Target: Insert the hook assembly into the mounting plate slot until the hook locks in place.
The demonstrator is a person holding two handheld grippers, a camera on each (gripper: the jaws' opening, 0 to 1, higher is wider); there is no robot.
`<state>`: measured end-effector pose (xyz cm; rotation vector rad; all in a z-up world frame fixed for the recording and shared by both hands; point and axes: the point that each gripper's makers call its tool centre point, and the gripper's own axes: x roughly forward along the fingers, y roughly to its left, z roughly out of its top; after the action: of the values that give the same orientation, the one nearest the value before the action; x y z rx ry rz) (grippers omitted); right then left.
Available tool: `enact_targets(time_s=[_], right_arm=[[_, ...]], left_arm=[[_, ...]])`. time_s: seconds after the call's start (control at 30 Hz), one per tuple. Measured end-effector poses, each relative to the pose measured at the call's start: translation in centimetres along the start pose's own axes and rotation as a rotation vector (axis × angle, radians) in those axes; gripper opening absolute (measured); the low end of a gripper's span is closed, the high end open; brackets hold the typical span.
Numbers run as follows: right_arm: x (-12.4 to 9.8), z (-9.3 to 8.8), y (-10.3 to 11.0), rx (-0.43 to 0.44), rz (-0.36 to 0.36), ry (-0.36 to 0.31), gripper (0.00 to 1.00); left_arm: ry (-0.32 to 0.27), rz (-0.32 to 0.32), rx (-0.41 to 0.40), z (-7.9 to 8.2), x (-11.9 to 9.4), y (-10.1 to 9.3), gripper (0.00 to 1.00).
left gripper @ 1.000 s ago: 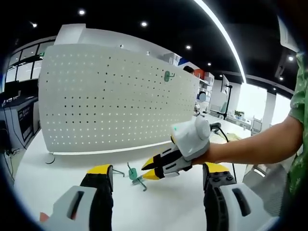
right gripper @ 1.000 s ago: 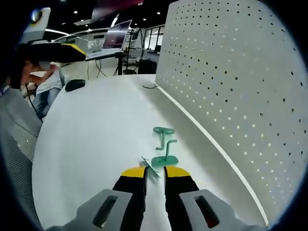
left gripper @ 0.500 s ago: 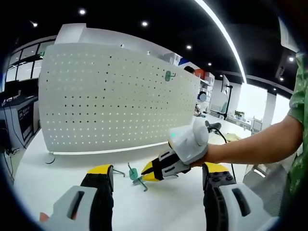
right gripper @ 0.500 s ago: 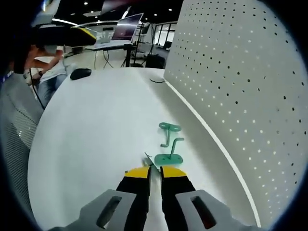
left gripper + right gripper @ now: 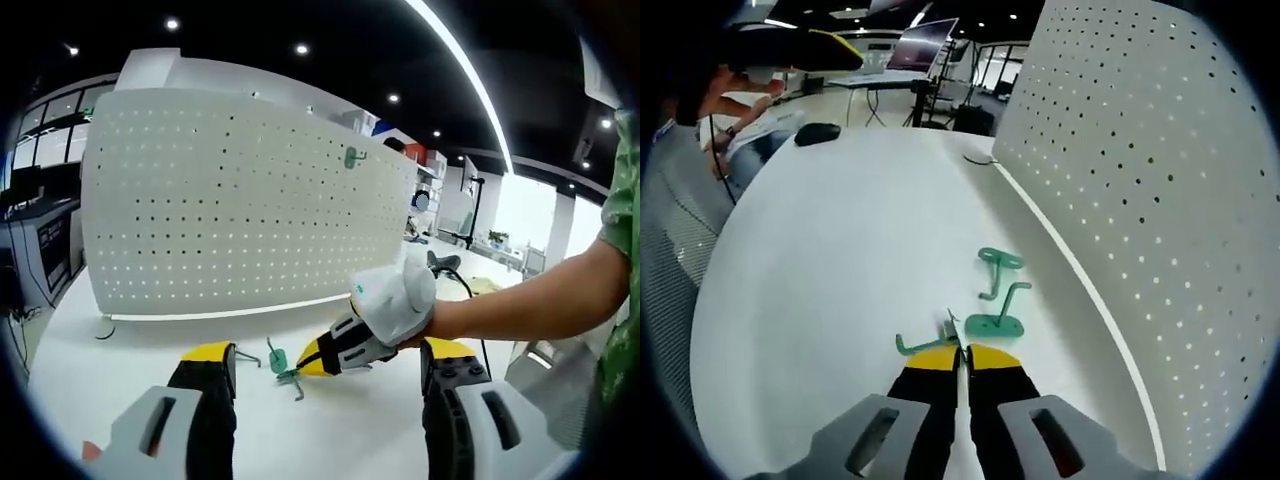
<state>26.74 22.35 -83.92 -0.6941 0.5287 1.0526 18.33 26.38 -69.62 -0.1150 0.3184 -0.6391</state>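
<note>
The white pegboard mounting plate (image 5: 240, 200) stands upright on the table, with one green hook (image 5: 350, 157) hung near its top right. A gloved hand holds my right gripper (image 5: 308, 359), whose jaws are shut on a small green hook (image 5: 279, 362) just above the table. In the right gripper view, my right gripper (image 5: 960, 352) pinches that hook (image 5: 912, 346), whose green end sticks out to the left. Two more green hooks (image 5: 995, 322) (image 5: 999, 261) lie beyond, beside the pegboard (image 5: 1140, 200). My left gripper (image 5: 327, 350) is wide open, low and near the camera.
A white table (image 5: 830, 260) spreads to the left of the board. A black mouse (image 5: 818, 133) and a thin cable (image 5: 980, 160) lie at its far end. My left gripper (image 5: 835, 62) shows at the upper left. A person's arm (image 5: 530, 305) reaches in from the right.
The right gripper's jaws have closed from a narrow gap onto the small green hook, which now juts out to their left. The left gripper has stayed still and open.
</note>
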Motion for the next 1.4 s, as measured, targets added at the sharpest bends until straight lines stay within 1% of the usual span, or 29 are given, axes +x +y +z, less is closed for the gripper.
enact_targets(time_s=[0.13,0.3,0.4,0.73,0.9,1.03,1.4], right_arm=[[-0.1,-0.1,0.1,0.004,0.004,0.003,0.0],[-0.2,-0.1,0.0,0.03,0.003,-0.001,0.0],[-0.4,0.0,0.0,0.098,0.011,-0.018,0.0],[-0.9,-0.2,-0.2,0.213,0.025,-0.043,0.0],[-1.4,0.2,-0.2,0.342,0.045,-0.095,0.0],[-2.0,0.6,-0.4,0.419,0.056,-0.136,0.0],[-4.3,2.1,-1.3,0.54,0.068,-0.234,0.0]], left_arm=[[0.002,-0.002,0.002,0.0,0.0,-0.1,0.77],[0.002,-0.002,0.002,0.0,0.0,-0.1,0.77],[0.002,-0.003,0.002,0.0,0.0,0.0,0.77],[0.003,-0.008,0.004,0.0,0.2,0.0,0.76],[0.005,-0.012,0.005,0.0,0.2,-0.1,0.75],[0.009,-0.014,0.007,0.0,0.2,-0.1,0.74],[0.0,-0.022,0.021,0.6,0.3,-0.3,0.74]])
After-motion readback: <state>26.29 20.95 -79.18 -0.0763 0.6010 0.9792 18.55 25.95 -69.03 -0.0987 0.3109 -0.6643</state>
